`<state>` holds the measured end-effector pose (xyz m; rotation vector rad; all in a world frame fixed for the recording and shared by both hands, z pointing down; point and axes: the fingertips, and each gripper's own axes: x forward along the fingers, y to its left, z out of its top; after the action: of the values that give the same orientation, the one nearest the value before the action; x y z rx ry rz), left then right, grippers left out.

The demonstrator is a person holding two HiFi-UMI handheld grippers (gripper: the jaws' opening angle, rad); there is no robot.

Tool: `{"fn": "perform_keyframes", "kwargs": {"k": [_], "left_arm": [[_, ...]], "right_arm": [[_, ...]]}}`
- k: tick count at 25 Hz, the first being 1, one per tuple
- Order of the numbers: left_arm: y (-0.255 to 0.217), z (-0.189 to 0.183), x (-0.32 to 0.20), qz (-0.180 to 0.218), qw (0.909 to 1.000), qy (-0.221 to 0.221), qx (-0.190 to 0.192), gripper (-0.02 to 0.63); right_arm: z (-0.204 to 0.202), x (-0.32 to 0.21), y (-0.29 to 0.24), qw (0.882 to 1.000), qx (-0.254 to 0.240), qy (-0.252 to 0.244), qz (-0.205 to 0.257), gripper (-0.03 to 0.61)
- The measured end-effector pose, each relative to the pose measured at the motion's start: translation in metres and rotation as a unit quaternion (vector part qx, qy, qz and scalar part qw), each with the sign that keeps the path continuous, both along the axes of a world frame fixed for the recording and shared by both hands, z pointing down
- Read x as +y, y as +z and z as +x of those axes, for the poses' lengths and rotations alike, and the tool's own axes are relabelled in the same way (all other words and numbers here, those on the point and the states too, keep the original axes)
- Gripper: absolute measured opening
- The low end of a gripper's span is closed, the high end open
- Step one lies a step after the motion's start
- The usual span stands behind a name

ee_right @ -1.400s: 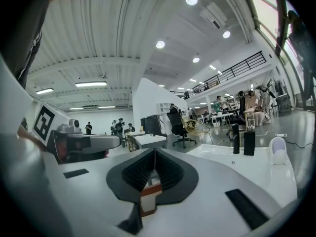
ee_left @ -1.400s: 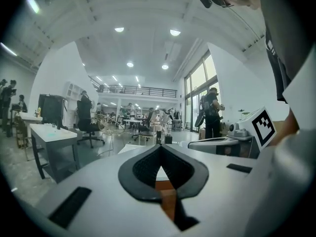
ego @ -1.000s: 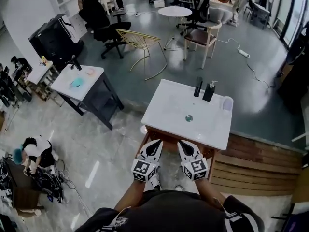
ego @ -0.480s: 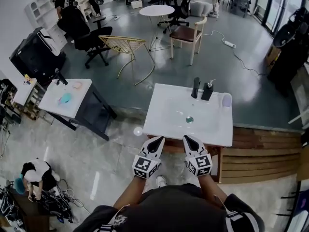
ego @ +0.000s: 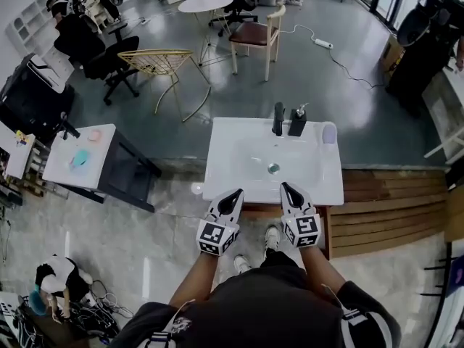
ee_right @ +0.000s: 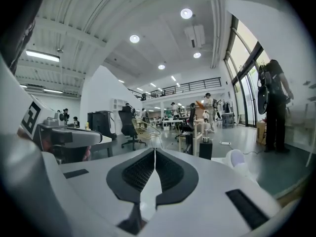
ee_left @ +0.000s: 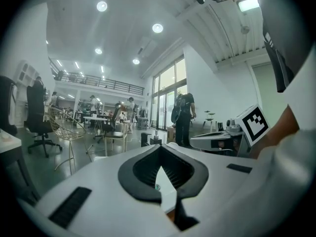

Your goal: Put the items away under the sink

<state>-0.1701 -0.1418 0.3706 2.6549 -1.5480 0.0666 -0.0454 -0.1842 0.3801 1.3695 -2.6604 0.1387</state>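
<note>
A white sink cabinet (ego: 239,172) stands right in front of me, with a black faucet (ego: 278,118), a dark soap dispenser (ego: 297,122) and a pale cup (ego: 328,133) along its far edge. My left gripper (ego: 233,196) and right gripper (ego: 288,191) hover side by side at the sink's near edge, pointing across it. Both are shut and hold nothing. In the left gripper view the left gripper (ee_left: 161,148) has its tips together. The right gripper (ee_right: 154,150) looks the same in the right gripper view, with the dispenser (ee_right: 205,148) and cup (ee_right: 237,158) beyond it. The cabinet front below the basin is hidden.
A small white table (ego: 54,167) with a few items stands to the left. Wooden planks (ego: 391,201) lie to the right of the sink. A wire chair (ego: 163,62), a wooden chair (ego: 254,35) and a round table (ego: 205,3) stand beyond. A person (ego: 54,281) crouches at lower left.
I have stepped closer to the sink and more squarely in front of it. Both grippers moved forward together to its near edge. Their jaws stayed shut.
</note>
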Motion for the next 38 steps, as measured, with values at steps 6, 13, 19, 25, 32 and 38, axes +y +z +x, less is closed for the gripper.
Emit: {"fn": "perform_keyframes", "kwargs": {"k": [6, 13, 19, 25, 32, 38], "left_arm": [[0.008, 0.011, -0.057, -0.012, 0.9999, -0.012, -0.001, -0.002], [0.016, 0.026, -0.126, -0.023, 0.9996, -0.016, 0.006, -0.002], [0.022, 0.047, -0.176, -0.032, 0.9993, -0.017, -0.004, -0.002], [0.030, 0.051, -0.214, -0.044, 0.9986, -0.027, -0.014, -0.002], [0.047, 0.052, -0.244, -0.059, 0.9970, -0.044, -0.023, -0.002], [0.062, 0.046, -0.258, -0.072, 0.9951, -0.061, -0.029, -0.002]], "right_arm": [[0.023, -0.054, 0.013, 1.000, 0.003, 0.022, -0.008, 0.025], [0.046, -0.130, 0.033, 0.997, 0.028, 0.059, -0.031, 0.025], [0.061, -0.185, 0.043, 0.996, 0.031, 0.069, -0.045, 0.092], [0.073, -0.239, 0.049, 0.995, 0.025, 0.081, -0.049, 0.293], [0.080, -0.294, 0.081, 0.995, 0.037, 0.062, -0.065, 0.399], [0.078, -0.330, 0.098, 0.996, 0.046, 0.036, -0.064, 0.443]]}}
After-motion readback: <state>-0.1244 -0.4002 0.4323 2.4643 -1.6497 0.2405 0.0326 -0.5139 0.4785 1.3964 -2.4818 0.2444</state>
